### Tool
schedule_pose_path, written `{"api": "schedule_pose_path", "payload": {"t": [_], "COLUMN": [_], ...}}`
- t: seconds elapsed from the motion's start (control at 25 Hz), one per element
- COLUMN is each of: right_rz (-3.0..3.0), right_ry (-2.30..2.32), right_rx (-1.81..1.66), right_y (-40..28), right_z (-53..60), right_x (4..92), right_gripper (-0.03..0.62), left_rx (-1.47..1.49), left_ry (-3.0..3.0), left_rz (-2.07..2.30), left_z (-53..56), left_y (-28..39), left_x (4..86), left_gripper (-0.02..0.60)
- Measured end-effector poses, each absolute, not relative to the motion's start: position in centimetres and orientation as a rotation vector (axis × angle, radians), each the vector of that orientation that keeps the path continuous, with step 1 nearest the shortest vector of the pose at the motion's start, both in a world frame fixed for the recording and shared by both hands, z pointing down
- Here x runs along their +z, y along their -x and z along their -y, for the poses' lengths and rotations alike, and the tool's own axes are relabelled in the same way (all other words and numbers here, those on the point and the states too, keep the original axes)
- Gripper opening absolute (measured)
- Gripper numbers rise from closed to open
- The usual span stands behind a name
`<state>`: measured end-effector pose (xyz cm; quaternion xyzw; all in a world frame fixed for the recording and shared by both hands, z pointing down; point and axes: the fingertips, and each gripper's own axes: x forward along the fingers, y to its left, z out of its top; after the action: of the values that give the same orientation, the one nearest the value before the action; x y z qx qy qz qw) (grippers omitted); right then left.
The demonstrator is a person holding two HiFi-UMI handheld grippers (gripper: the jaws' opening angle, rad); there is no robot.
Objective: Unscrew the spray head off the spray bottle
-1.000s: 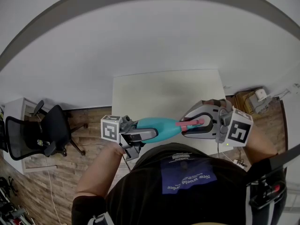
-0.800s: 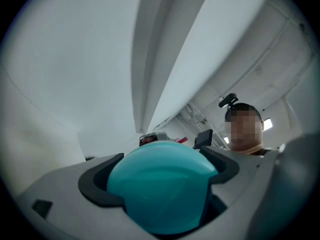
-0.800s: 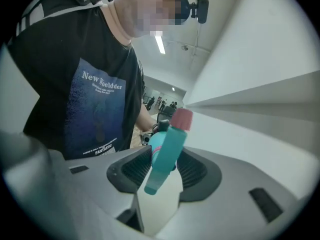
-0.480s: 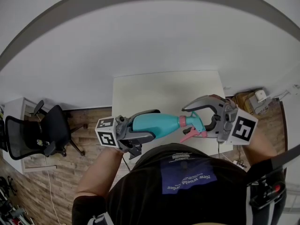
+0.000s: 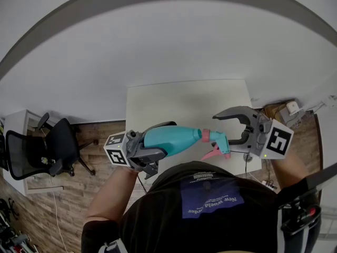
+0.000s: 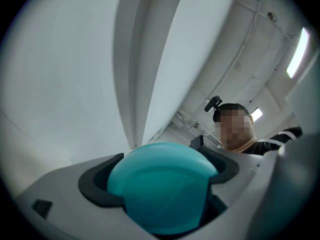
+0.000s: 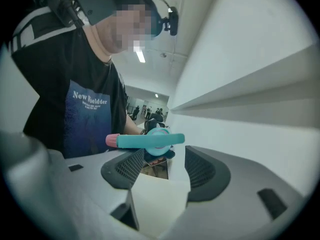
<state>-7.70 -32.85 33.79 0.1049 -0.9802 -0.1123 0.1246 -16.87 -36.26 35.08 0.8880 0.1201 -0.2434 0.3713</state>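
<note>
1. While the white bench (image 5: 184, 101) stretches away on the far side, everything in play sits over its near edge, close to the person's black shirt (image 5: 210, 215).
2. Held in the air, the teal spray bottle (image 5: 171, 137) lies roughly level, with its base to the left and its neck to the right.
3. Gripping that bottle, the left tool (image 5: 158, 141) is clamped across the rounded body, with a pad pressed against each side.
4. By contrast, the right tool (image 7: 161, 170) stands wide. Its jaws have just been opening, and neither pad presses on anything.
5. Smallest is the teal spray head (image 5: 215, 139), with a pink collar and a pink trigger. It sits on the bottle's right end at the mouth of the right tool's jaws, its trigger pointing toward the near side.
</note>
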Motion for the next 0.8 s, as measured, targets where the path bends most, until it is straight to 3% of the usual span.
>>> {"api": "schedule_pose_path", "payload": {"t": [0.16, 0.8], "right_rz": [3.045, 2.938], "right_ry": [-0.274, -0.218], "right_rx": [-0.124, -0.491], "right_y": [8.5, 9.1], "right_z": [32.4, 31.7], "right_x": [32.6, 33.3], "right_gripper": [0.232, 0.229], "left_rx": [-0.610, -0.473], "left_ry": [-2.279, -2.222], "left_rz": [-0.312, -0.333], "left_z": [36.0, 36.2], "left_y": [17.2, 14.0], "left_x": [35.4, 36.6], "left_gripper": [0.489, 0.490]}}
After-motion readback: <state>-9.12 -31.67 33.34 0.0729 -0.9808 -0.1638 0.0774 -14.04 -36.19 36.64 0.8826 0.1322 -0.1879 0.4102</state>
